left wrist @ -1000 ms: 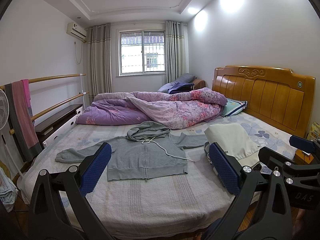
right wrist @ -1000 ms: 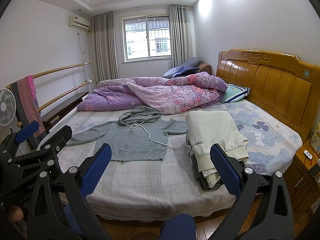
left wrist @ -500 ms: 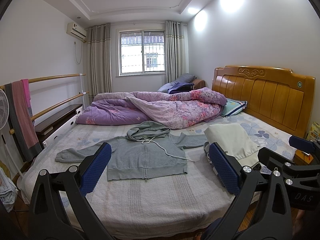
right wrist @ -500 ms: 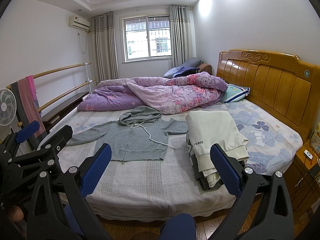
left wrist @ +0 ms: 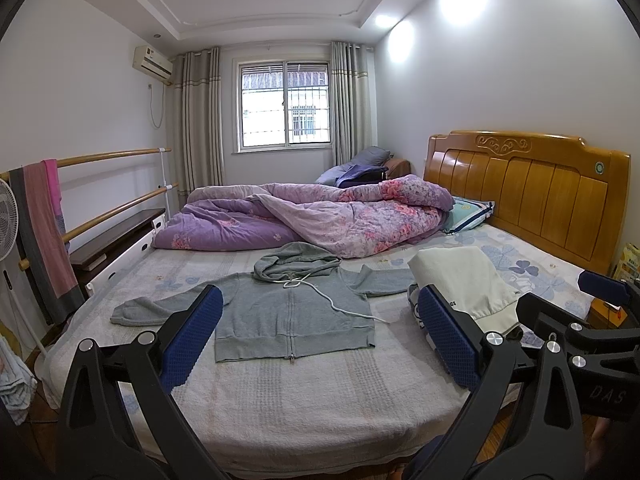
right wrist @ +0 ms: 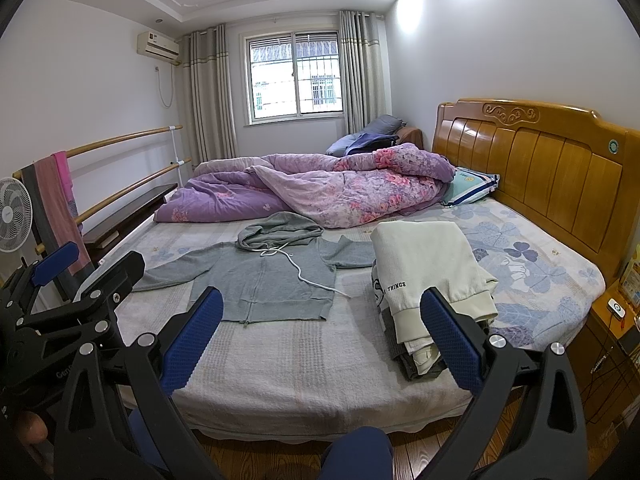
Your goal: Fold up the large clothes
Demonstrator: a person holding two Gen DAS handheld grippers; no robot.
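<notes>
A grey zip hoodie [left wrist: 292, 312] lies flat on the bed, front up, sleeves spread, hood at the far end, white drawstring trailing right; it also shows in the right wrist view [right wrist: 264, 280]. My left gripper [left wrist: 320, 336] is open and empty, held above the bed's near edge, short of the hoodie's hem. My right gripper [right wrist: 320, 336] is open and empty, further right, between the hoodie and a stack of folded clothes [right wrist: 428, 276] topped by a cream garment.
A rumpled purple floral quilt [left wrist: 320, 220] lies across the far side of the bed. A wooden headboard [left wrist: 532, 188] is at the right, a nightstand [right wrist: 612, 328] beside it. A rail with a hanging towel [left wrist: 44, 232] and a fan [right wrist: 14, 214] stand left.
</notes>
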